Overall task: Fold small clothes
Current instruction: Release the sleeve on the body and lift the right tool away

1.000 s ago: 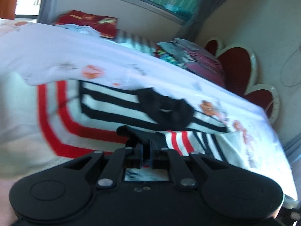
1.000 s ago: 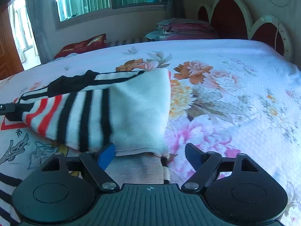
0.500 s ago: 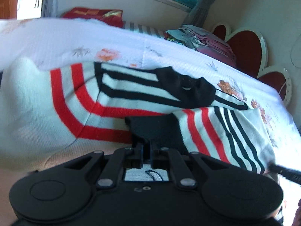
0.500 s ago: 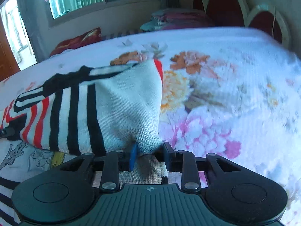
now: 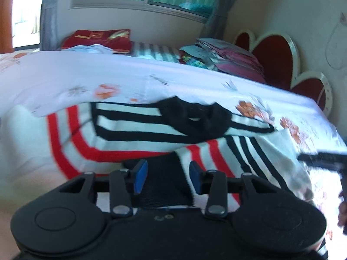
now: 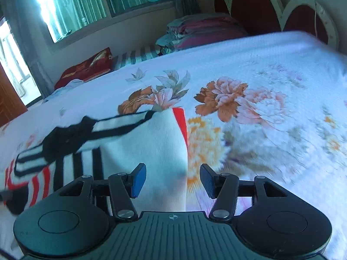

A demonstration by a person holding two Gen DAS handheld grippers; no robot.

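A small white knit sweater (image 5: 134, 134) with red and black stripes and a black collar (image 5: 195, 117) lies on the floral bedsheet (image 6: 260, 86). One sleeve is folded across its body. My left gripper (image 5: 166, 178) is open, its blue pads on either side of the sleeve's black cuff (image 5: 164, 184). My right gripper (image 6: 172, 179) is open over the sweater's white edge (image 6: 156, 151), which lies loose between the jaws. The right gripper also shows at the right edge of the left wrist view (image 5: 321, 160).
A red-and-white headboard (image 6: 271, 6) stands at the bed's far side. A stack of folded clothes (image 6: 195, 30) and a red pillow (image 6: 86, 67) lie at the far edge under the window. Flowered sheet stretches to the right.
Both grippers have opened. The left let go of the black cuff and the right let go of the sweater's white edge. The folded sleeve now rests on the sweater.
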